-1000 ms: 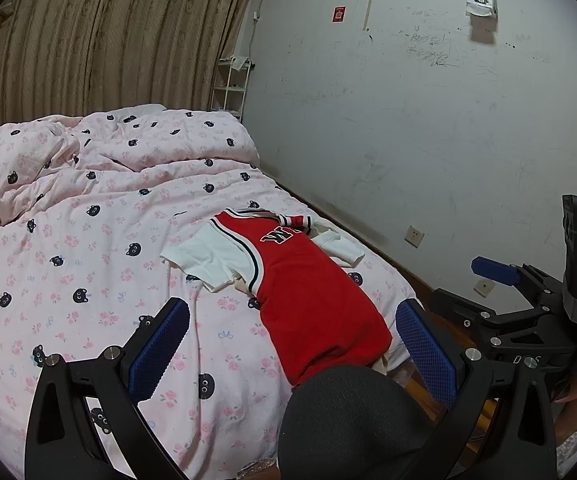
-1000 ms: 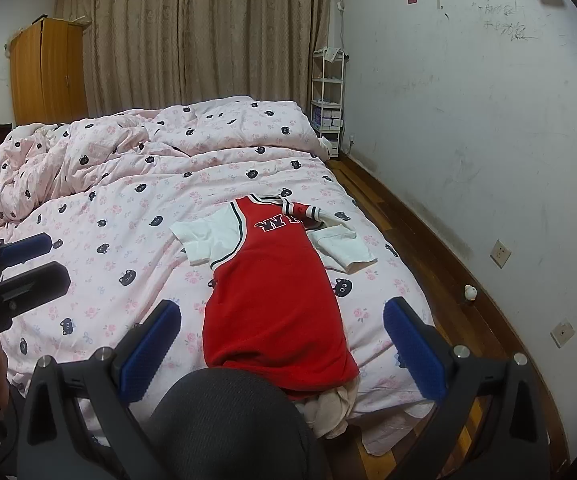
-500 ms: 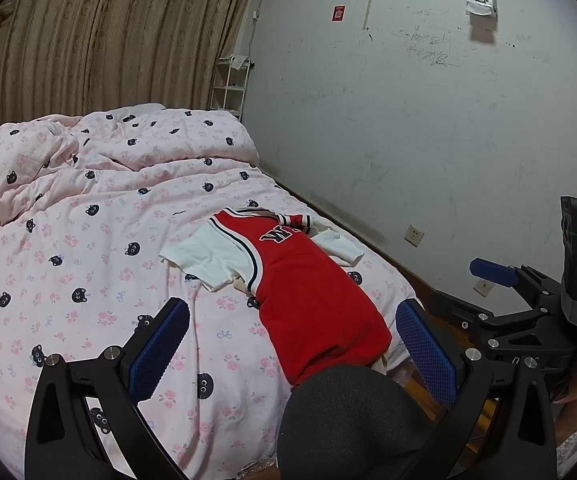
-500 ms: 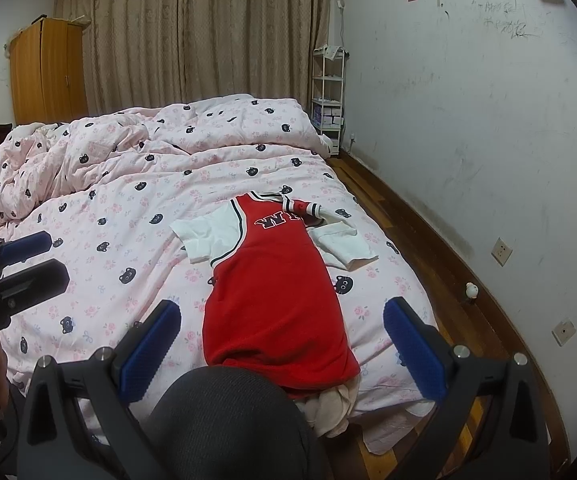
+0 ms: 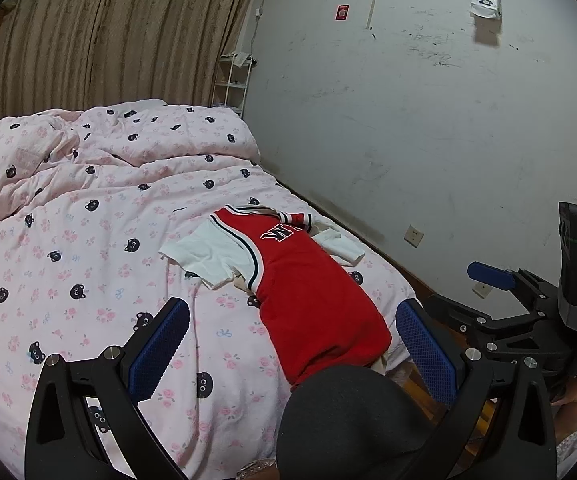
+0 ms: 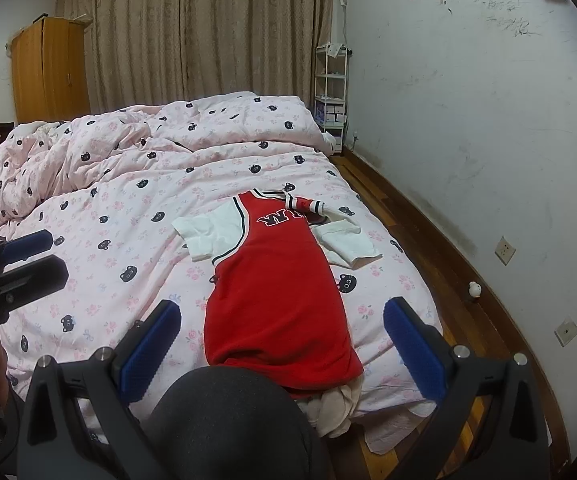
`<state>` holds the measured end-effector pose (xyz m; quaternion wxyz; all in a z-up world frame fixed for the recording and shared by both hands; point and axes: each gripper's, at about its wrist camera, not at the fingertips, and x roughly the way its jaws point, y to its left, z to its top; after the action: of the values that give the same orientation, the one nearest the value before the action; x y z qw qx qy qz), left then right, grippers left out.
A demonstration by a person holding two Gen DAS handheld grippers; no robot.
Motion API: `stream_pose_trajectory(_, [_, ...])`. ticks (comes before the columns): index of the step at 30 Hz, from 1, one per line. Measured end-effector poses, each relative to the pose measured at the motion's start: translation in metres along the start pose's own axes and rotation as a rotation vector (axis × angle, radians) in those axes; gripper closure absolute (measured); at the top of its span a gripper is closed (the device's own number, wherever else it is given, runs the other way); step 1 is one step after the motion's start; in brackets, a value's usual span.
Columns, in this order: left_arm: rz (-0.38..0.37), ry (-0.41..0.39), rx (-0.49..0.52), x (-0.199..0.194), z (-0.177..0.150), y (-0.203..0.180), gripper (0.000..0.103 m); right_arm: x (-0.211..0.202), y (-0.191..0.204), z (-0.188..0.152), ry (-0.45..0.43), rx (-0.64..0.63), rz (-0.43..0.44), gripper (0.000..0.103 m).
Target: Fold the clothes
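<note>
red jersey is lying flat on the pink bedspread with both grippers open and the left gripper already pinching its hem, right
Not quite. The red jersey does lie flat on the pink bedspread, and both grippers are open, but the left gripper is not pinching the hem. The left wrist view shows its blue pads wide apart and short of the cloth, holding nothing. The right gripper is likewise empty.

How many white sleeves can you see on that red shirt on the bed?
2. One white sleeve spreads out flat on the shirt's left, toward the middle of the bed; the other sleeve lies on its right, nearer the wall.
</note>
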<state>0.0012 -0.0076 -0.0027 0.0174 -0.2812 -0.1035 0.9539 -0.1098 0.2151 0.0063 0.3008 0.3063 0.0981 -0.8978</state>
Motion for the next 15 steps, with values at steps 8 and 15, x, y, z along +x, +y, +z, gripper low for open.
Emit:
stream_pose_trajectory(8, [0.012,0.045,-0.012,0.019,-0.004,0.007,0.0,0.015,-0.003,-0.004,0.012,0.009,0.01,0.0])
stream_pose_trajectory(15, [0.029,0.071,-0.019,0.041,-0.001,0.015,0.0,0.04,-0.007,0.001,0.029,0.023,0.031,0.0])
